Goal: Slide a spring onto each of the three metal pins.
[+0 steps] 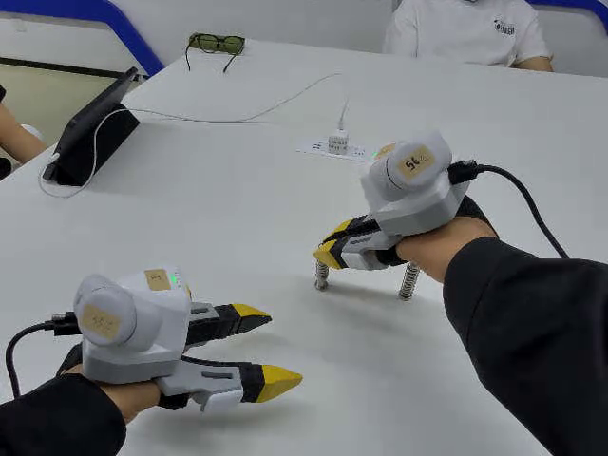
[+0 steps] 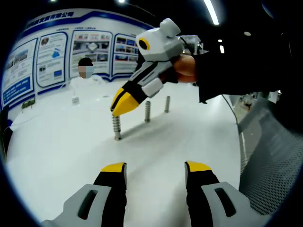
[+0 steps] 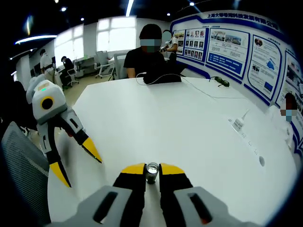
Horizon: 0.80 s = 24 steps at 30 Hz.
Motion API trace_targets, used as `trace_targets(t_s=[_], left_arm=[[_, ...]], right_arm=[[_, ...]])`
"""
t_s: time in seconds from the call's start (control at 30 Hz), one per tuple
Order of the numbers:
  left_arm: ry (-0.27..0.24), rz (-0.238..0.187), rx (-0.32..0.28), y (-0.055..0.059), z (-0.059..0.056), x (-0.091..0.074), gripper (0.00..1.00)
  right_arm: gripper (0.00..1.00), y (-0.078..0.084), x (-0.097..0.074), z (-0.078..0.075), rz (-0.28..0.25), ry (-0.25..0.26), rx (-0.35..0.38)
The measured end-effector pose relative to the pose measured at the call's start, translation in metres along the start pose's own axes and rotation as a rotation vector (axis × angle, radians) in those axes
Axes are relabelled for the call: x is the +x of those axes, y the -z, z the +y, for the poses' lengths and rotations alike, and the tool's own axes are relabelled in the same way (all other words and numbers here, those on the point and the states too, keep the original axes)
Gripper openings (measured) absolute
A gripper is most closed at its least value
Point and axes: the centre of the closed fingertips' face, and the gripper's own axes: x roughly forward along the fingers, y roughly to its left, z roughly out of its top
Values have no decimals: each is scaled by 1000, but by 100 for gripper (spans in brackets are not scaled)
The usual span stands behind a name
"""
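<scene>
Three upright metal pins stand on the white table (image 1: 237, 218). In the left gripper view the nearest pin (image 2: 116, 126) carries a coiled spring, the middle pin (image 2: 147, 111) looks coiled too, and the far pin (image 2: 167, 104) is too small to judge. My right gripper (image 1: 329, 254) (image 2: 119, 106) sits on top of the nearest pin, its yellow tips shut on the spring (image 3: 152, 172) (image 1: 321, 275). Another sprung pin (image 1: 409, 281) stands under my right wrist. My left gripper (image 1: 271, 347) (image 2: 155, 168) (image 3: 71, 151) rests open and holds nothing, at the near left.
A tablet on a stand (image 1: 90, 128) with a white cable is at the far left. Green glasses (image 1: 217, 43) lie at the far edge and a small power strip (image 1: 334, 147) sits mid-table. A person in white (image 1: 465, 28) sits opposite.
</scene>
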Motion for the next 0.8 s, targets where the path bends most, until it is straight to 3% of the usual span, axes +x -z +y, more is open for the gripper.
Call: trace_targets(t_s=[0.8], left_arm=[[6,6,-2,1,-2,1,50]], right_arm=[[12,15,11,-2,30,-3,17]])
